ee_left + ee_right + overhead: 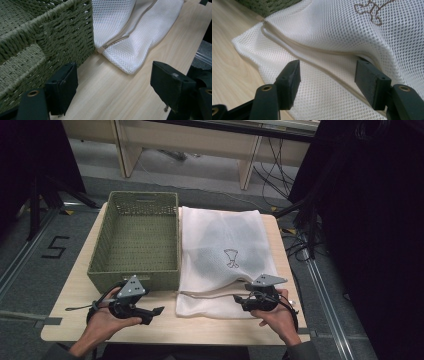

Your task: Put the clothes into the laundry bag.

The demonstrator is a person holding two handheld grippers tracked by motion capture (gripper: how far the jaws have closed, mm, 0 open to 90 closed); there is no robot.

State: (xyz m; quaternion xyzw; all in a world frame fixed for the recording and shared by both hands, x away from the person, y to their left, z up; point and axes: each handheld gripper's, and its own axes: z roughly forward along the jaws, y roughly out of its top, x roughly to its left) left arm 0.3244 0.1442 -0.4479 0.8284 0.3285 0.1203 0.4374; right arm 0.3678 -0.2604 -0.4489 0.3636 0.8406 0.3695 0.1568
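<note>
1. Nearest the camera: right gripper [325, 85], jaws spread wide, hovering over the near hem of the white mesh zippered laundry bag [352, 32], one jaw tip at the gaping zipper opening, nothing pinched.
2. Left gripper [113, 87], jaws also spread and empty, low over the pale wooden table [110, 92], just short of the bag's near corner.
3. Bag lying flat, touching the right side of the green woven rectangular basket [135, 240], dark contents faintly visible inside.
4. Step in hand, apparently: reaching to open the bag.
5. Next move likely needs: closing on the upper zipper edge, then lifting.

Green basket [134, 240] left, white mesh bag [225, 255] right, touching, on table [75, 290]
</note>
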